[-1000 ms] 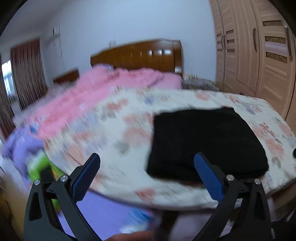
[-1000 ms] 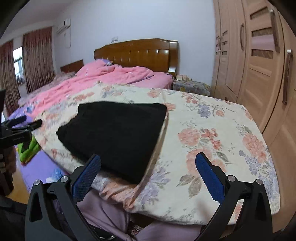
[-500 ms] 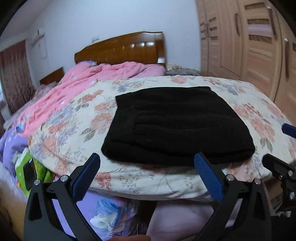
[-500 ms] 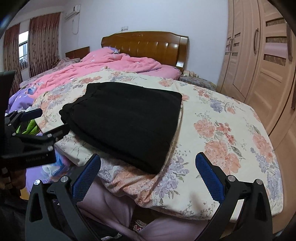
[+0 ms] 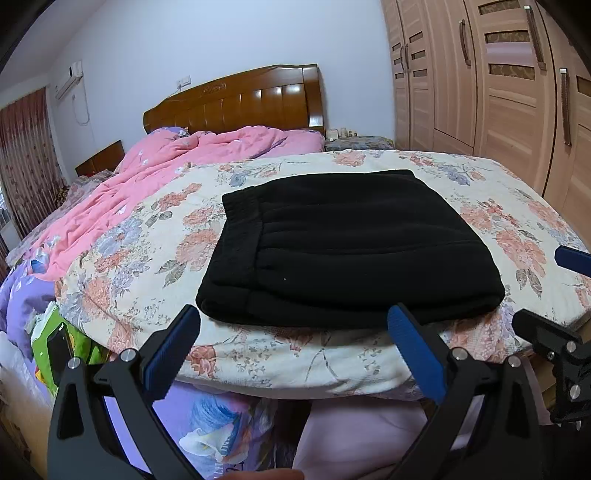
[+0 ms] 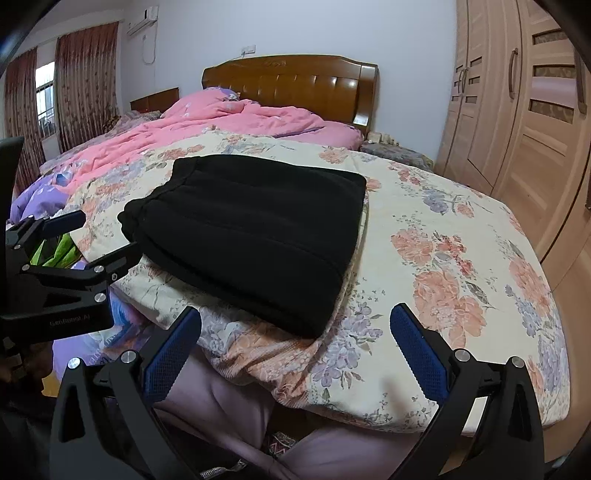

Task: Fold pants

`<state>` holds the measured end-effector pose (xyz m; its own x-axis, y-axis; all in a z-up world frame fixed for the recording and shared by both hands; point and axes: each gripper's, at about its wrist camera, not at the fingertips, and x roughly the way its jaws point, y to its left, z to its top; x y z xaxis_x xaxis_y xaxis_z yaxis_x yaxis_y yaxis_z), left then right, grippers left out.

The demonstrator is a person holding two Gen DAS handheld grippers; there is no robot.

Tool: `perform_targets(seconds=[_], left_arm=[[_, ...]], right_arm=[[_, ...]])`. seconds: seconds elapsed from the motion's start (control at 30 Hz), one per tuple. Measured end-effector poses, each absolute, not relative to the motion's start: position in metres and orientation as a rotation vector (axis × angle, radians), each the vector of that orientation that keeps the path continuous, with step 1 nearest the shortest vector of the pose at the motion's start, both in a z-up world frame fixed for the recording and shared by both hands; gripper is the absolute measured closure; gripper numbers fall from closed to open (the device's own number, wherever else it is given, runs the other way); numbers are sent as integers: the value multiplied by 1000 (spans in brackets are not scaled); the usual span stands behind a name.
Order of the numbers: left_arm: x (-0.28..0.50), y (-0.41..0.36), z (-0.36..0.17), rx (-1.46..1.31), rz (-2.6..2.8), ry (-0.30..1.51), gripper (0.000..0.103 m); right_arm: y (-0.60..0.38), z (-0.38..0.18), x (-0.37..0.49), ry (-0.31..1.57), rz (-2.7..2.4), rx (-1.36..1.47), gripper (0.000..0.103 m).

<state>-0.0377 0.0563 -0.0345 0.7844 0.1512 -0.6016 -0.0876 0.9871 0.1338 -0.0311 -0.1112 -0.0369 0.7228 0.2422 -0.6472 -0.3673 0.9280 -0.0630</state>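
The black pants (image 5: 343, 251) lie folded into a flat rectangle near the foot edge of the floral quilt (image 5: 517, 229), waistband to the left, long side running across the bed. Both the left gripper (image 5: 295, 347) and the right gripper (image 6: 295, 347) hang spread apart and empty, short of the cloth, so the folding looks finished.

Wooden headboard (image 6: 291, 88) sitting against white wall (image 6: 295, 29), wardrobe (image 6: 524, 99) standing right, curtains (image 6: 85, 81) hanging left, window (image 6: 46, 107) glowing.
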Motion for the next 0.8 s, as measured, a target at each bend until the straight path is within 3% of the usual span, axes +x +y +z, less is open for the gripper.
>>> perform_targets(seconds=[0.8], left_arm=[[-37, 57, -34, 91, 133, 661, 1]], right_arm=[[-110, -40, -30, 701, 340, -200, 5]])
